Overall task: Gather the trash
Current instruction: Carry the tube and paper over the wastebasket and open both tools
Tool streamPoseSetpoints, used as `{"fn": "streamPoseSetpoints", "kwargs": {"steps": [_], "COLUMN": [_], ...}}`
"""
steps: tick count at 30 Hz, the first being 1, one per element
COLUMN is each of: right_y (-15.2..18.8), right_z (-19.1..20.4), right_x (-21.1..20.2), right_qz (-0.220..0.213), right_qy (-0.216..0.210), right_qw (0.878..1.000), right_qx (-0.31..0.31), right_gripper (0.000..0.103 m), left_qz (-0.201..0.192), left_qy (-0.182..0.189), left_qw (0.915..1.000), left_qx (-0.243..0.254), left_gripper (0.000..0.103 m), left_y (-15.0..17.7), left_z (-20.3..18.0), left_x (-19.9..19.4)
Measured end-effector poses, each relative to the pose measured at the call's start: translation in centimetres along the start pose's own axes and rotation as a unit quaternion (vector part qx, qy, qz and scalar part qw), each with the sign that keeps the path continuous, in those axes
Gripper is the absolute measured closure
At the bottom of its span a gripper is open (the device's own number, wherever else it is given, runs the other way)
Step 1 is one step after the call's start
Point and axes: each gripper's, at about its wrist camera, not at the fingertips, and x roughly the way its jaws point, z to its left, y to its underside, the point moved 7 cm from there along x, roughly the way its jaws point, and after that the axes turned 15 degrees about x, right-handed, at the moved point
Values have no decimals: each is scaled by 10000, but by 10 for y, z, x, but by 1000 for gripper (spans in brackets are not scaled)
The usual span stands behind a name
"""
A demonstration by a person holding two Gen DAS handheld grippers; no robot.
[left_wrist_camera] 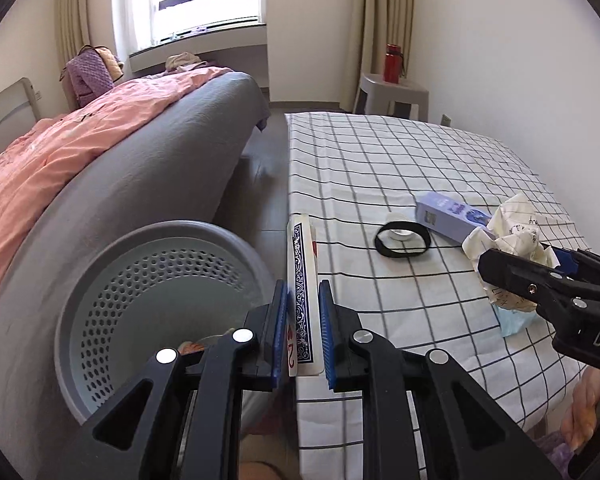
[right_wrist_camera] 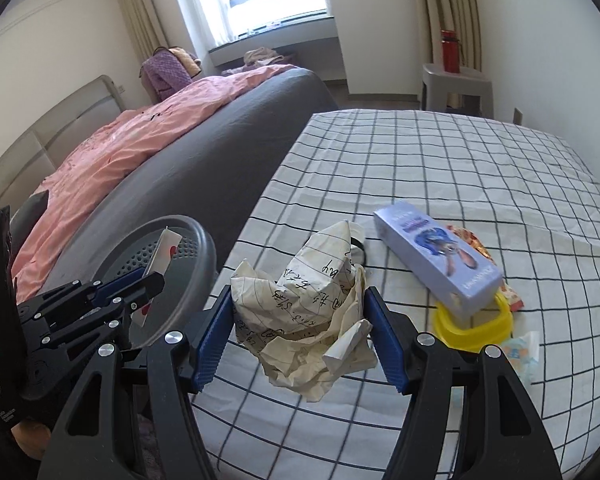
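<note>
Left gripper (left_wrist_camera: 303,320) squeezed tight on playing card (left_wrist_camera: 300,280) — card stands on edge between blue pads, at edge of checked table (left_wrist_camera: 380,168), right next to grey bin (left_wrist_camera: 148,300); bin sits on floor between bed (left_wrist_camera: 140,152) and table. Right gripper (right_wrist_camera: 299,334) half closed, pinching ball of crumpled paper (right_wrist_camera: 308,312) with writing on it — held above table; purple box (right_wrist_camera: 436,256), yellow lid (right_wrist_camera: 452,330), black band (left_wrist_camera: 402,242) lie on cloth nearby; red bottle (left_wrist_camera: 392,62) on stool far back.
</note>
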Motion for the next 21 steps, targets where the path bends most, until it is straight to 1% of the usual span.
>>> {"fn": "streamPoseSetpoints", "kwargs": {"steps": [4,7,11,14,17,19,21], "right_y": [-1,0,3,9,16,21,25], "right_z": [42,72,103,118,126,130,133], "right_x": [21,35,51,62,72,80,86], "right_qz": [158,262,420,543,652,743,833], "right_qy": [-281,-496,-748,-915,-998,-1052,-1080], "right_qw": [9990,9970,9931,9897,9873,9856,9840], "right_qx": [-300,-543,-803,-953,-1050,-1092,-1145], "right_gripper": [40,40,40,40,40,39,39], "left_qz": [77,178,345,426,493,622,657], "left_qy": [-320,-456,-615,-668,-766,-716,-706], "left_qw": [9992,9975,9943,9920,9909,9901,9897], "left_qx": [-229,-508,-805,-978,-995,-1035,-1057], "left_gripper": [87,87,87,87,87,87,87], "left_y": [12,24,39,47,53,58,60], "left_z": [40,67,94,108,116,119,121], "left_x": [-4,0,9,14,20,28,30]}}
